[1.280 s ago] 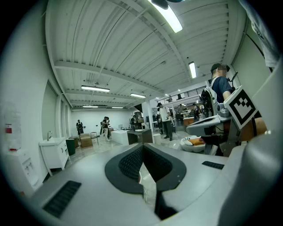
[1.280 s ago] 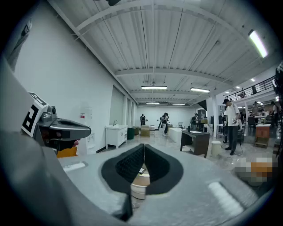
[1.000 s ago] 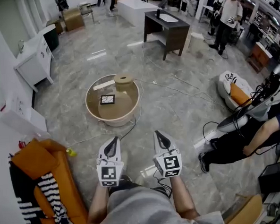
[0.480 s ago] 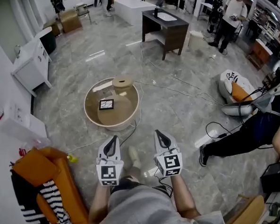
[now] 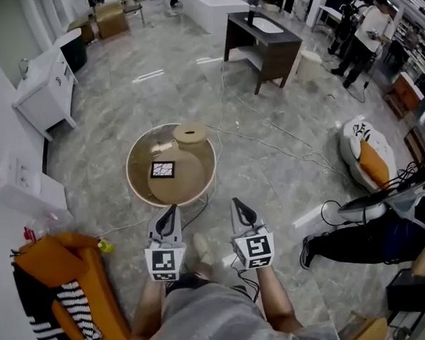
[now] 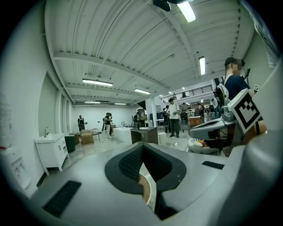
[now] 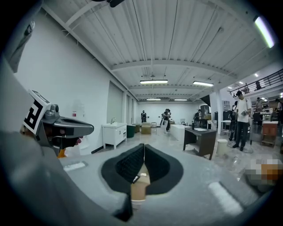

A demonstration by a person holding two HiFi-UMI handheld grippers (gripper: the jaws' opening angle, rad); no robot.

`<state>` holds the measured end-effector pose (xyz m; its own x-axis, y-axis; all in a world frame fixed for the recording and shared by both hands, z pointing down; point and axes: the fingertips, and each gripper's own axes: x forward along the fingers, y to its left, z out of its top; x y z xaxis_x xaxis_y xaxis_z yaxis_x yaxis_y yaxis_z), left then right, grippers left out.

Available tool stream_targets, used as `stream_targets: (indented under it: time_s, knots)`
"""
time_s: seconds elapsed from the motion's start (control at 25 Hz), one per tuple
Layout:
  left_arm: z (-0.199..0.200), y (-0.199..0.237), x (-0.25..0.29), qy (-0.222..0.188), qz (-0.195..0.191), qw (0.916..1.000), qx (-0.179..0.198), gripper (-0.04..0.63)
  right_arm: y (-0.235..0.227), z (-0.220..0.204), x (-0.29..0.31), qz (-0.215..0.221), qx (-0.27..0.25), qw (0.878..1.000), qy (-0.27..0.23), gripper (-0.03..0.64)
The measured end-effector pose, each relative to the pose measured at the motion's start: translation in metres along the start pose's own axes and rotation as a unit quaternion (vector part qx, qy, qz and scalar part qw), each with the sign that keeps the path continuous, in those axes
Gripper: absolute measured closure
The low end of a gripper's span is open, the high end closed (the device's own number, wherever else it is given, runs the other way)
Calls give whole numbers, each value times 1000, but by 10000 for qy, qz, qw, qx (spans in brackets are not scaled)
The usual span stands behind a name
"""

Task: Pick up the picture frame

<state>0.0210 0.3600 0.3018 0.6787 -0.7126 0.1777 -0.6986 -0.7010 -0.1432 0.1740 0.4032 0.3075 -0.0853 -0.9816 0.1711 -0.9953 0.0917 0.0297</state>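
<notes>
Left claw (image 5: 172,210) and right claw (image 5: 237,203) pressed together, empty. Picture frame (image 5: 163,169) flat on round worktop (image 5: 193,178), ahead, well apart.

Left gripper (image 6: 142,151) points out level across the hall, jaws pressed together with nothing between them. Just beneath them peeks a tan surface with a pale rim (image 6: 147,189). White sink cabinet (image 6: 52,149) at left, dark desk (image 6: 144,134) ahead, right gripper (image 6: 194,130) alongside.

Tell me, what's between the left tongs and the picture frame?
Head view: only the round table's bare top and near rim lie between left tongs and picture frame.
</notes>
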Motion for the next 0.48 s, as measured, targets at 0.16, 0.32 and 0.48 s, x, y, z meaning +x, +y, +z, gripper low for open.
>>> stream_targets:
  time_s: [0.16, 0.32, 0.48]
  knots:
    - [-3, 34, 46, 116, 85, 9999, -64, 578, -10, 5, 61, 180, -32, 9998, 82, 615]
    - [-8, 66, 88, 236, 132, 9995, -148, 578, -17, 10, 114, 297, -29, 9994, 158, 615]
    - [-12, 97, 121, 290, 187, 9992, -191, 578, -19, 11, 160, 408, -5, 9988, 278, 615]
